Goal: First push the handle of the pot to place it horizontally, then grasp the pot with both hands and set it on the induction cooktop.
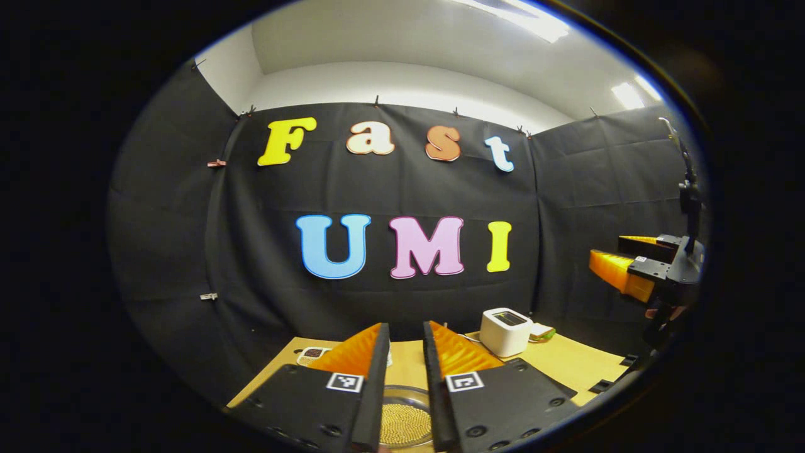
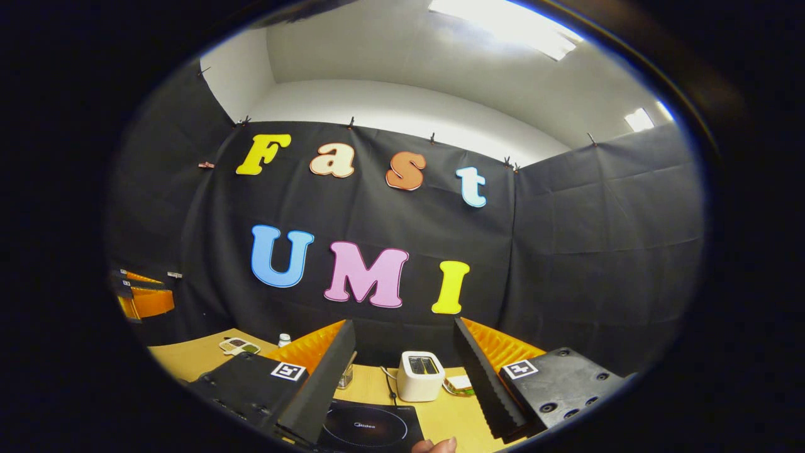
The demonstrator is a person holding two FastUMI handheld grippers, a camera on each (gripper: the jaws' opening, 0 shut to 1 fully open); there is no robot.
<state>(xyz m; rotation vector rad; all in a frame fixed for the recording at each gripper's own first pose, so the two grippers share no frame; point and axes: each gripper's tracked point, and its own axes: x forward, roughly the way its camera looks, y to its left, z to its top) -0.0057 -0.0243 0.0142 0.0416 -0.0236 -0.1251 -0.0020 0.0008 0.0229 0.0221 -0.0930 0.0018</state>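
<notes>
The pot (image 1: 405,423), a round metal vessel holding small yellow grains, lies on the table low between my left gripper's fingers; its handle is hidden. My left gripper (image 1: 405,327) is open, held above the pot with nothing between its fingers. The black induction cooktop (image 2: 371,429) sits on the table under my right gripper (image 2: 404,324), which is wide open and holds nothing. In the left gripper view the right gripper (image 1: 607,253) hangs high at the far right, held by a hand. The left gripper (image 2: 141,296) shows at the far left of the right gripper view.
A white toaster (image 2: 420,375) stands behind the cooktop, also seen as the toaster (image 1: 505,331) at the back right. A small dish (image 1: 312,355), a white-capped bottle (image 2: 284,340) and a flat green-edged item (image 2: 459,384) lie on the wooden table (image 1: 566,362). A fingertip (image 2: 434,445) shows at the bottom.
</notes>
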